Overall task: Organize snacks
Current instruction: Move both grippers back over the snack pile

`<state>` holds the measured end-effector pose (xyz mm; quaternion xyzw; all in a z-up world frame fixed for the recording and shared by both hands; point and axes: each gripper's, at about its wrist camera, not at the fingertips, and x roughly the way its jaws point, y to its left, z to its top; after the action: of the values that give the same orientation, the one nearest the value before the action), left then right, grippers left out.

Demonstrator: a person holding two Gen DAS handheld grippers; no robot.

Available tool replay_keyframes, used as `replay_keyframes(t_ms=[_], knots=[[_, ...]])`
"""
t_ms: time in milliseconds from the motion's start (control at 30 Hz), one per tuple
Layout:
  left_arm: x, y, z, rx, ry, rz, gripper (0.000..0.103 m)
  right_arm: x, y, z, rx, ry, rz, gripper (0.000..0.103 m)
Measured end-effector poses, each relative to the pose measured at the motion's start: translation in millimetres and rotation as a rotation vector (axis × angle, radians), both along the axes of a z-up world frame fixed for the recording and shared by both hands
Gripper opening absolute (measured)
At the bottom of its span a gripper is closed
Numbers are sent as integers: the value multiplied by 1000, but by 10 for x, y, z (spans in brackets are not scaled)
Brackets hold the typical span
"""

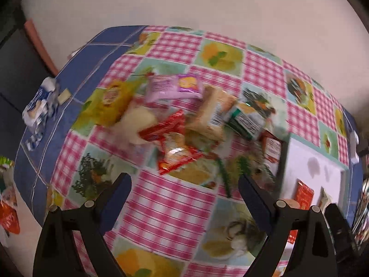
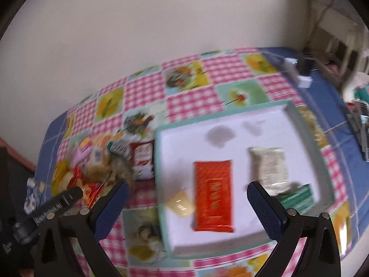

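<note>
A heap of snack packets (image 1: 184, 124) lies mid-table on the checked cloth: a pink one (image 1: 175, 86), red ones (image 1: 170, 129), a beige one (image 1: 212, 115) and a green-white one (image 1: 246, 120). My left gripper (image 1: 184, 180) hangs open above the cloth just short of the heap, holding nothing. A white tray with a teal rim (image 2: 230, 117) stands to the right of the heap. It holds a red packet (image 2: 213, 195), a cream packet (image 2: 268, 167), a green packet (image 2: 297, 199) and a small yellow piece (image 2: 181, 204). My right gripper (image 2: 187, 185) is open over the tray, empty.
A red-white packet (image 2: 143, 159) lies against the tray's left wall. A blue-white packet (image 1: 39, 106) sits near the table's left edge, and more packets (image 1: 9, 207) lie off to the lower left. White plugs (image 2: 304, 80) rest at the far right corner. A wall runs behind the table.
</note>
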<state>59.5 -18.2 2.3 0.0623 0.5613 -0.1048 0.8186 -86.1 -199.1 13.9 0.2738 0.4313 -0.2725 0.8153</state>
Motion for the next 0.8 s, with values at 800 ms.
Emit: replay_keyframes(t_ms=[800], knots=[[557, 774, -438, -177, 89, 234, 94, 799, 513, -476, 95, -30, 223, 98]])
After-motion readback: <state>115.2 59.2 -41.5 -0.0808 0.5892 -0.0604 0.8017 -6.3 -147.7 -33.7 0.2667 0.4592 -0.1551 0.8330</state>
